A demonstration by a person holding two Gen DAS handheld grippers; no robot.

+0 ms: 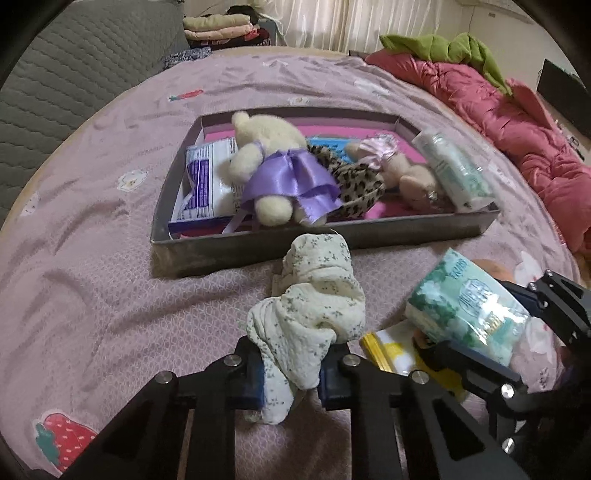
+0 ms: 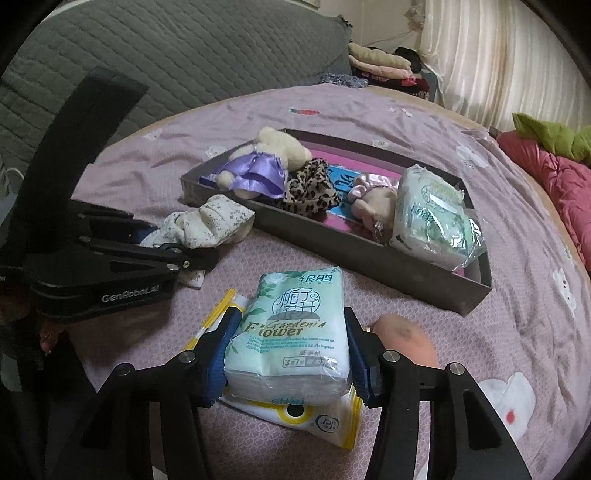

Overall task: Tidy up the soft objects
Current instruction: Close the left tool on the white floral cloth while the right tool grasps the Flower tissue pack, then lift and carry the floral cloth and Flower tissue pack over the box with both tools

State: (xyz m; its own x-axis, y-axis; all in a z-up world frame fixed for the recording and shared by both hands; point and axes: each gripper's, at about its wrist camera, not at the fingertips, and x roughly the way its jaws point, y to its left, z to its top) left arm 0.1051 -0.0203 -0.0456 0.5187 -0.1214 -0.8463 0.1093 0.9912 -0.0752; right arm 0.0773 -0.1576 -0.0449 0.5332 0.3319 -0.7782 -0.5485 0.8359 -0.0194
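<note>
My left gripper (image 1: 291, 373) is shut on a cream floral cloth (image 1: 317, 306) just in front of the grey tray (image 1: 258, 247); the cloth also shows in the right wrist view (image 2: 207, 225). My right gripper (image 2: 288, 354) is shut on a green tissue pack (image 2: 291, 332), above a yellow-edged packet (image 2: 317, 417). That pack also shows in the left wrist view (image 1: 465, 306). The tray (image 2: 369, 258) holds a cream bear in a purple dress (image 1: 273, 170), a leopard-print cloth (image 1: 354, 184), a small pink-bowed plush (image 1: 402, 166), a white-blue pack (image 1: 207, 177) and another green tissue pack (image 2: 428, 214).
A pink quilt with a green cloth (image 1: 517, 122) lies at the bed's right edge. Folded clothes (image 1: 218, 27) are stacked beyond the bed. A grey quilted sofa (image 2: 166, 48) stands at the left. An orange-pink soft thing (image 2: 406, 339) lies right of my right gripper.
</note>
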